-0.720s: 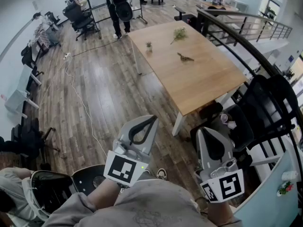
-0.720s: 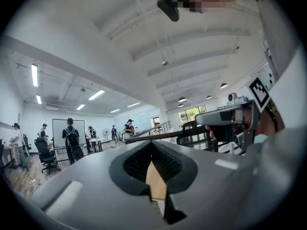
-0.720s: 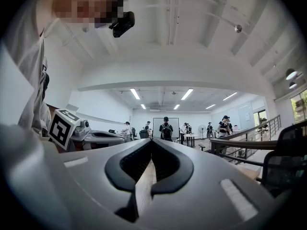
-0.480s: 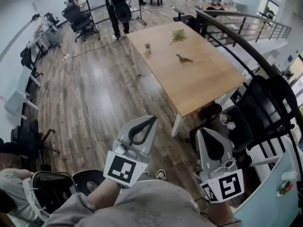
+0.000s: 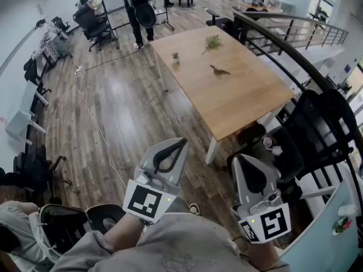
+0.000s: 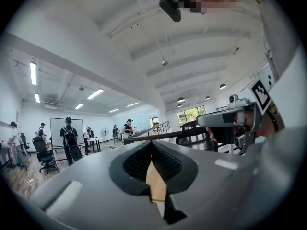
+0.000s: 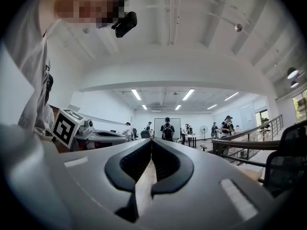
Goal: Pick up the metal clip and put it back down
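Observation:
A long wooden table [image 5: 238, 98] stands ahead on the wood floor. On it lies a small dark object [image 5: 220, 69] that may be the metal clip; it is too small to tell. My left gripper [image 5: 182, 143] is held level near my body, well short of the table, jaws shut and empty. My right gripper [image 5: 239, 156] is beside it, also shut with nothing in it. In the left gripper view the left gripper [image 6: 151, 143] has its jaws together. The right gripper view shows the right gripper [image 7: 152, 140] closed the same way.
Two small plants [image 5: 214, 40] [image 5: 177, 55] sit on the table's far half. A black chair [image 5: 317, 129] and a stair railing [image 5: 283, 44] are at the right. A person [image 5: 139, 7] stands beyond the table. A cable [image 5: 96, 123] runs over the floor at left.

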`<state>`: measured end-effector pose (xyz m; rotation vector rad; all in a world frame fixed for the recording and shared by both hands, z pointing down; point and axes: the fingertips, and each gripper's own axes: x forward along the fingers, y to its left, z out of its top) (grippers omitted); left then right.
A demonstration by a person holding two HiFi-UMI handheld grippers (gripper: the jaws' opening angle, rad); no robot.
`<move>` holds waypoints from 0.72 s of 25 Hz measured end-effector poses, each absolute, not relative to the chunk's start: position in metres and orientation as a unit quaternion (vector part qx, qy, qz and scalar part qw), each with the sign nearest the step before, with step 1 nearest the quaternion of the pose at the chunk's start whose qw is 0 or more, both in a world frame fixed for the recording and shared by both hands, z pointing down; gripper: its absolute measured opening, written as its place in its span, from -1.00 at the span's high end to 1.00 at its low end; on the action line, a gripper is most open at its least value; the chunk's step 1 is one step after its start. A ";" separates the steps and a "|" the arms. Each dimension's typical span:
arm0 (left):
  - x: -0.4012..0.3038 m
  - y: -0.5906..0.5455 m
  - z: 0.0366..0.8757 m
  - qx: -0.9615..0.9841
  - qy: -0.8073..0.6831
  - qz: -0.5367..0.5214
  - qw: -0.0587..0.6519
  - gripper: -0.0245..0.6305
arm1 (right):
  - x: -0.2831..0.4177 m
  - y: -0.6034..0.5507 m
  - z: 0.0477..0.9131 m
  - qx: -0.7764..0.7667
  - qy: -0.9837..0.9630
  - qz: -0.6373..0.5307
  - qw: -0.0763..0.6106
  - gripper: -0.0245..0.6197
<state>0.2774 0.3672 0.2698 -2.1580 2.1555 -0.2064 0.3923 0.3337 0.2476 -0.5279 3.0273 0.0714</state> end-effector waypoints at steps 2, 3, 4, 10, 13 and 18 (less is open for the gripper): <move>0.274 0.366 0.269 -0.704 0.706 -0.067 0.043 0.92 | 0.392 0.332 0.246 -0.177 0.983 0.021 0.043 0.88; 0.273 0.366 0.269 -0.703 0.707 -0.067 0.044 0.92 | 0.392 0.331 0.244 -0.180 0.982 0.020 0.050 0.82; 0.271 0.365 0.269 -0.702 0.707 -0.066 0.043 0.92 | 0.391 0.329 0.243 -0.182 0.982 0.019 0.055 0.69; 0.259 0.358 0.269 -0.701 0.708 -0.064 0.046 0.92 | 0.382 0.315 0.241 -0.198 0.978 0.026 0.054 0.30; 0.252 0.351 0.271 -0.703 0.706 -0.062 0.048 0.92 | 0.375 0.308 0.245 -0.202 0.978 0.026 0.051 0.30; 0.228 0.334 0.270 -0.706 0.704 -0.060 0.047 0.92 | 0.348 0.290 0.249 -0.203 0.978 0.024 0.042 0.30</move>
